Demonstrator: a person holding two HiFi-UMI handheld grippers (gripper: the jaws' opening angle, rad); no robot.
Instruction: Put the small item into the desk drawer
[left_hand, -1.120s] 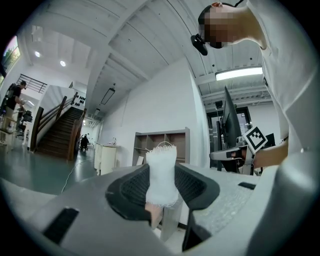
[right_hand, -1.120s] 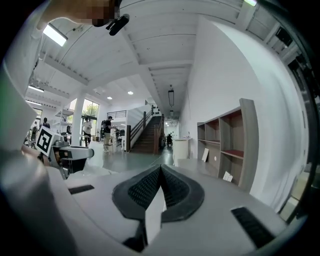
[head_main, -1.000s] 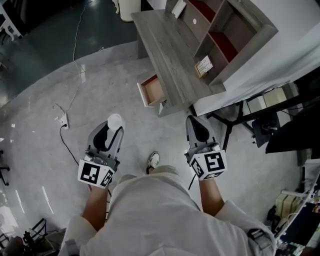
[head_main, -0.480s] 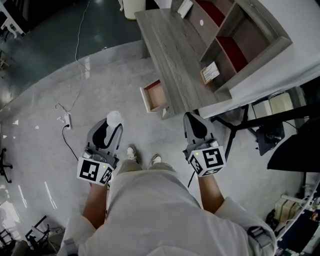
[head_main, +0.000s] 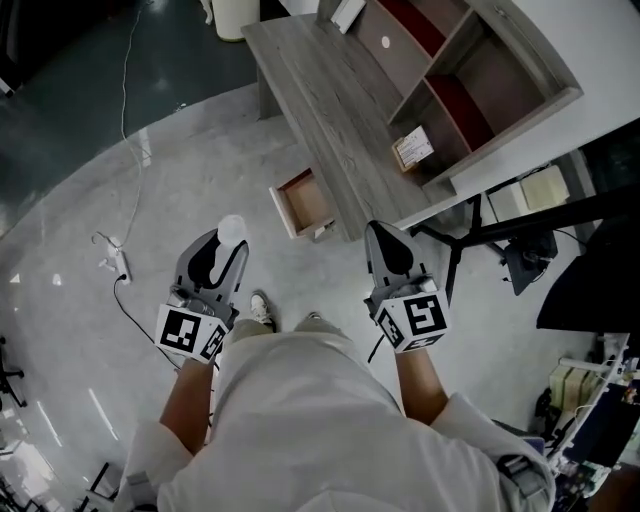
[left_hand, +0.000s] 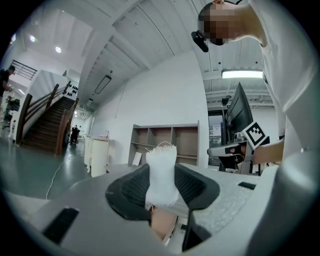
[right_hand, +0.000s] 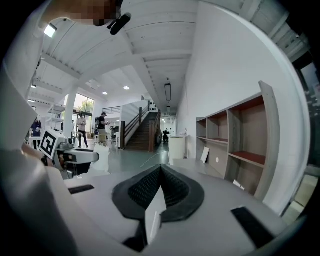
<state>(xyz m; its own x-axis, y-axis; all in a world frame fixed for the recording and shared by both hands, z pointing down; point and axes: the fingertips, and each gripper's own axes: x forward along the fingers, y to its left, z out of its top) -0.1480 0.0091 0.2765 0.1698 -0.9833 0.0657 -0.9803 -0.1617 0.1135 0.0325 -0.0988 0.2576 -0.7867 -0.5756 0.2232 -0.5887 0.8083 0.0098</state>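
Observation:
My left gripper (head_main: 229, 241) is shut on a small white item (head_main: 232, 227) with a frayed top. In the left gripper view the white item (left_hand: 161, 176) stands upright between the dark pads (left_hand: 131, 189). My right gripper (head_main: 386, 234) is held level beside the left one, and its jaws (right_hand: 160, 174) meet with nothing between them. Both hang over the floor, short of the grey wooden desk (head_main: 324, 88). The desk's small drawer (head_main: 304, 201) stands pulled open ahead, between the two grippers, and its wooden inside shows.
A shelf unit (head_main: 478, 62) with red-lined compartments stands on the desk, with a small card (head_main: 411, 149) in front of it. A power strip with its cable (head_main: 109, 264) lies on the floor at left. A black stand (head_main: 523, 262) is at right.
The desk and drawer have shifted a little in the head view as the person stepped. Both grippers keep their places and the left one keeps its hold on the white item.

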